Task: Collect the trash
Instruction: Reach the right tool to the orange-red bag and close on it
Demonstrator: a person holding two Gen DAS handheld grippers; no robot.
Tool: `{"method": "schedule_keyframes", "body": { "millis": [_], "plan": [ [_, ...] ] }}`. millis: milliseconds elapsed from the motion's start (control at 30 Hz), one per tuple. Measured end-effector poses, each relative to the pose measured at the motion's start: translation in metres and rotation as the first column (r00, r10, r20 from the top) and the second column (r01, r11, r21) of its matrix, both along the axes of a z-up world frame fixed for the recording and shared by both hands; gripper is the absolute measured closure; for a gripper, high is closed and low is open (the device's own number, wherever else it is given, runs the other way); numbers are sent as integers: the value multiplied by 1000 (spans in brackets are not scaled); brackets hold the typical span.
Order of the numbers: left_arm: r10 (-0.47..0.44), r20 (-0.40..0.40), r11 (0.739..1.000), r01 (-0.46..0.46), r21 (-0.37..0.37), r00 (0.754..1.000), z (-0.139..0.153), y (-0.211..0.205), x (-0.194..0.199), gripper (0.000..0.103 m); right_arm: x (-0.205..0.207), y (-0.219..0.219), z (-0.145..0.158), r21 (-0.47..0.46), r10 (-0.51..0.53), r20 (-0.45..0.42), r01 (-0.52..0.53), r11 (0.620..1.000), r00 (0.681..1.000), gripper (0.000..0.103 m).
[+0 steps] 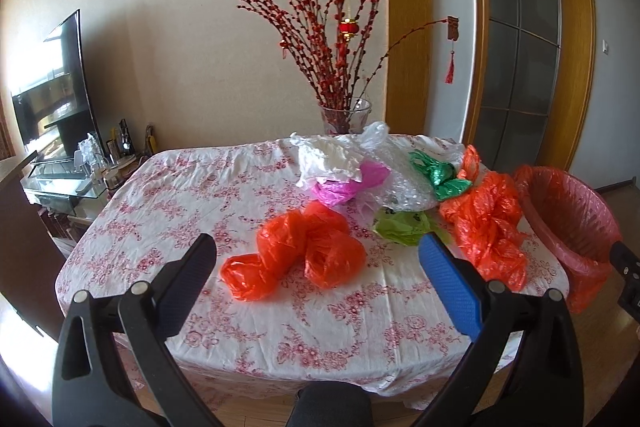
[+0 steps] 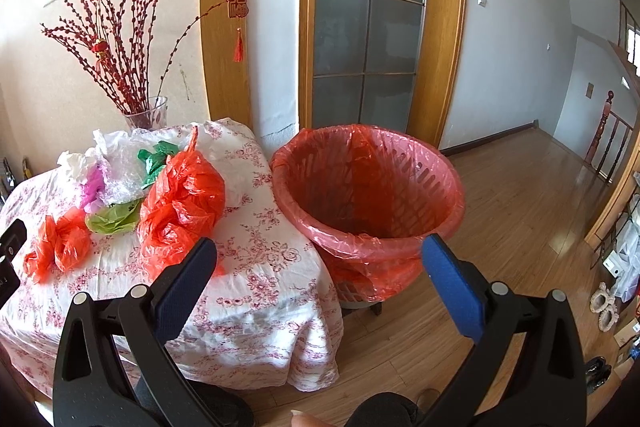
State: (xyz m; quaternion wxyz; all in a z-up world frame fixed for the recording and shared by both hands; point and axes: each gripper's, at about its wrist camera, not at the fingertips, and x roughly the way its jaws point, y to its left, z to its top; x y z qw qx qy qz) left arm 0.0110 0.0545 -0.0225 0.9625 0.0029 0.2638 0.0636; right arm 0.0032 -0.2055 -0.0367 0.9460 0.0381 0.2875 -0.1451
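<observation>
The bin (image 2: 366, 203) stands on the floor just beside the desk's (image 2: 256, 291) right end, lined with a thin red bag (image 2: 372, 251) folded over its rim. What I can see of its inside holds no trash, though the very bottom is dark. At the desk's far edge a glass vase (image 1: 347, 115) holds red-budded branches (image 1: 320, 27).

My left tool (image 1: 318, 255) hangs over the near edge, wide open and gripping nothing; my right tool (image 2: 320, 259) is just as open and empty, between desk and bin.

The trash is all on the desk — an orange bag (image 1: 296, 251) lies nearest my left tool, its long axis running left to right. A bigger orange bag (image 2: 180, 203) sits near the bin end, lengthwise from near edge to far. Behind them, bunched together: green bag (image 1: 404, 225), pink bag (image 1: 348, 183), dark green bag (image 1: 440, 175), clear wrap (image 1: 404, 187), white bag (image 1: 332, 157).
</observation>
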Motion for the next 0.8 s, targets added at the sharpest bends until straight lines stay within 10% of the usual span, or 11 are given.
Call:
{"method": "schedule_keyframes", "body": {
  "millis": [300, 667, 800],
  "plan": [
    [114, -35, 992, -115, -51, 993, -12, 73, 16, 4, 55, 45, -16, 61, 226, -44, -224, 973, 973, 13],
    [20, -100, 998, -27, -65, 995, -38, 70, 41, 4, 115, 68, -52, 80, 272, -146, -262, 962, 951, 14],
    [-15, -122, 997, 6, -79, 992, -45, 65, 52, 7, 121, 71, -61, 103, 320, -177, -306, 946, 931, 43]
  ]
}}
